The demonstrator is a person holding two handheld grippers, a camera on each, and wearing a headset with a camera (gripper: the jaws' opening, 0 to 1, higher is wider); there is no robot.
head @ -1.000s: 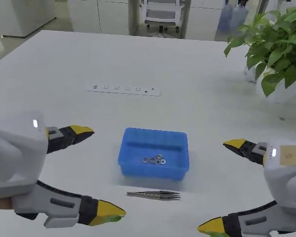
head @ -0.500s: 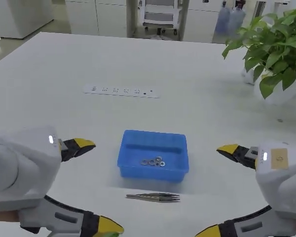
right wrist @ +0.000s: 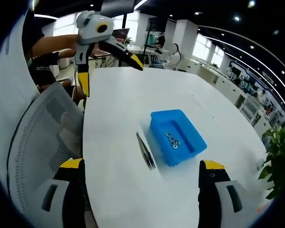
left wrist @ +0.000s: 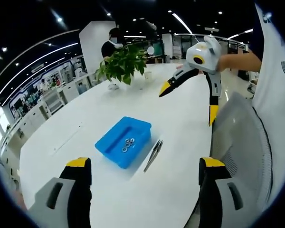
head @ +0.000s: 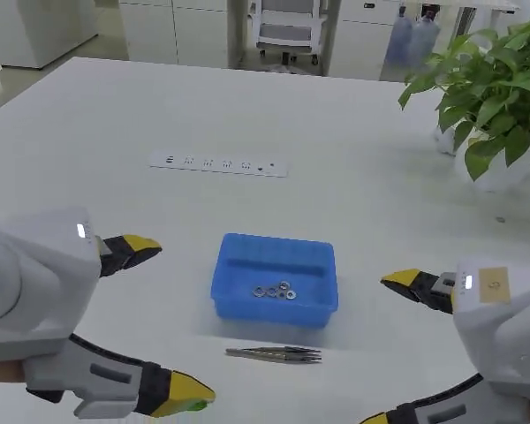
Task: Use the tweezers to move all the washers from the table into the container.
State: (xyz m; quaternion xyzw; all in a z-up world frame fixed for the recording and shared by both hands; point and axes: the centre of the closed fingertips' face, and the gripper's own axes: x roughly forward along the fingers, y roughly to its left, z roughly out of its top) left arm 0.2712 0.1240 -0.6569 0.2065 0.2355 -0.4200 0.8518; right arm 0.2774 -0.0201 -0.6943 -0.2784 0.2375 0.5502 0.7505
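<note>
A blue container (head: pixel 275 278) stands mid-table with several washers (head: pixel 276 290) lying inside it. Silver tweezers (head: pixel 276 353) lie flat on the table just in front of it, untouched. My left gripper (head: pixel 163 320) hovers open to the container's left, and my right gripper (head: pixel 387 352) hovers open to its right; neither holds anything. In the left gripper view, the container (left wrist: pixel 123 141), tweezers (left wrist: pixel 153 155) and the right gripper (left wrist: pixel 188 103) lie beyond my open left gripper (left wrist: pixel 145 164). The right gripper view has the container (right wrist: pixel 176 137), tweezers (right wrist: pixel 145 151) and left gripper (right wrist: pixel 110 75).
A white power strip (head: pixel 219 162) lies on the table behind the container. A potted plant (head: pixel 490 88) stands at the far right corner. A mesh chair back (left wrist: pixel 237 156) is close to the near table edge. A person (left wrist: pixel 111 45) stands far off.
Both grippers have drifted slightly back toward the near edge, still open. The container, washers and tweezers have not moved.
</note>
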